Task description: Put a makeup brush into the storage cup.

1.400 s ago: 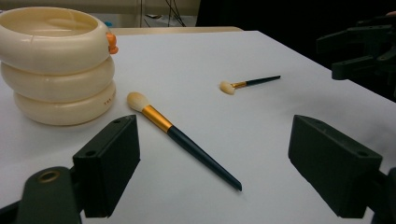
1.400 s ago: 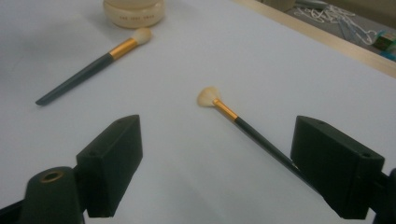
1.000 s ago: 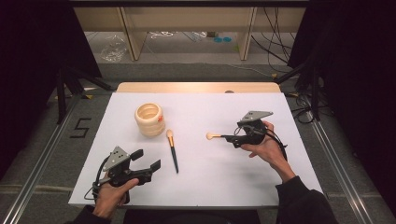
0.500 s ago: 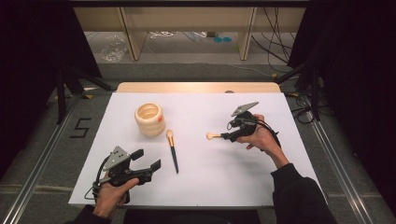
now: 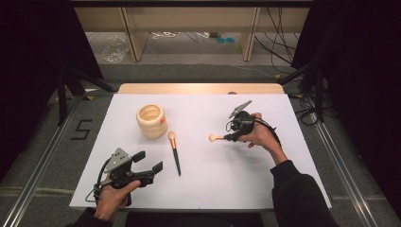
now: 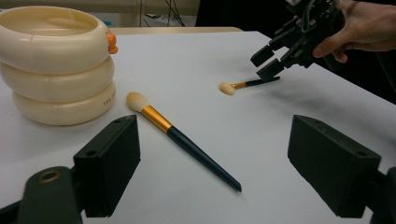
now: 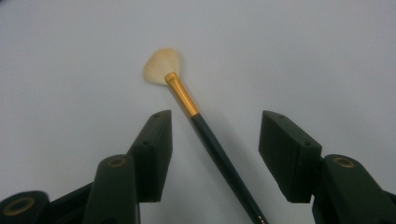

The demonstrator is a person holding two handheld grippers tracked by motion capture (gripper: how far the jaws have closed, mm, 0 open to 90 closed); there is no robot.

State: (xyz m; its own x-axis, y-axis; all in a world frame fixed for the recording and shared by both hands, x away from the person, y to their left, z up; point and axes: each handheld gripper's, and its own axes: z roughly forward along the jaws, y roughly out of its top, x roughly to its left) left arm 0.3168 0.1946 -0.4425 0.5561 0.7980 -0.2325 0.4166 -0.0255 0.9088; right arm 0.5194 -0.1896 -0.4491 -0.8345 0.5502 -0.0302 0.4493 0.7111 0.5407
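While my right gripper has just been closing, its jaws straddle, without touching, the small fan brush with pale bristles, gold ferrule and dark handle, lying on the white table; bristles point to eleven o'clock, and the handle's end is cut off.

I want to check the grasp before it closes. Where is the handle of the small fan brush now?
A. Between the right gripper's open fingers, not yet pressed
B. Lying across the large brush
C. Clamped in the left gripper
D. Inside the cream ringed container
A: in the right gripper view the fan brush handle lies between the right gripper fingers, with a gap at each side.
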